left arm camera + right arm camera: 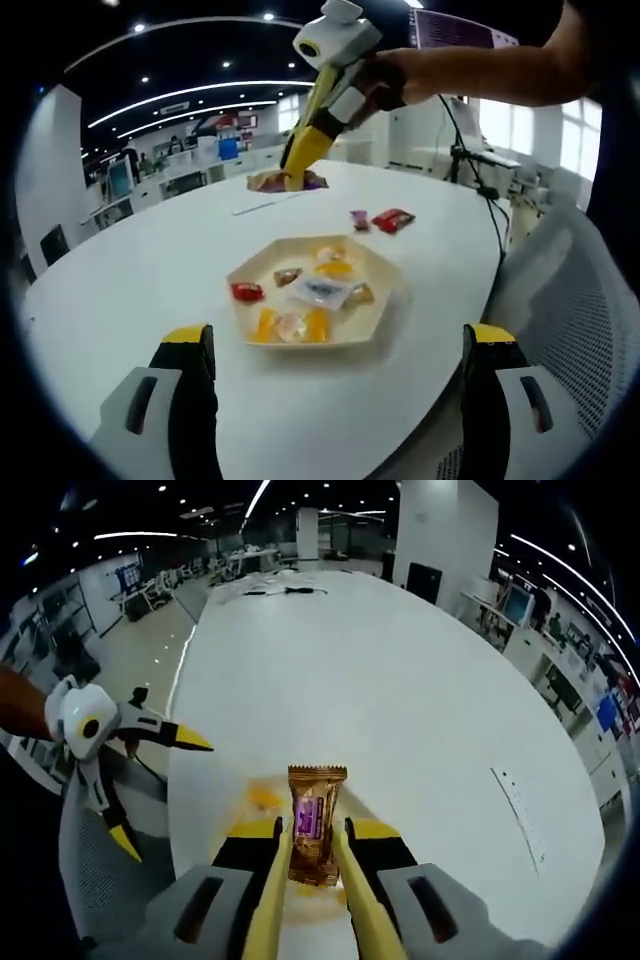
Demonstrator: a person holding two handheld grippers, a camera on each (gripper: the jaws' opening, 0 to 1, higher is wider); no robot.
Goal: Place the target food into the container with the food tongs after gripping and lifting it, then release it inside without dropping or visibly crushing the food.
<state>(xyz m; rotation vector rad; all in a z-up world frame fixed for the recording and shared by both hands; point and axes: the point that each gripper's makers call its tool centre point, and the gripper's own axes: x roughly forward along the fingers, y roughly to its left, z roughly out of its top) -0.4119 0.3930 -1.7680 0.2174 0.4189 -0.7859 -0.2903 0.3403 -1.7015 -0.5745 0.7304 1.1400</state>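
Brown snack packet (315, 820) pinched in right gripper (312, 865) fingers | left gripper (340, 360) spread wide, empty

No words to read

The brown snack wrapper (316, 823) has a purple label, too blurry to read. Signs on the far wall at 11 o'clock (215, 125) are too small.
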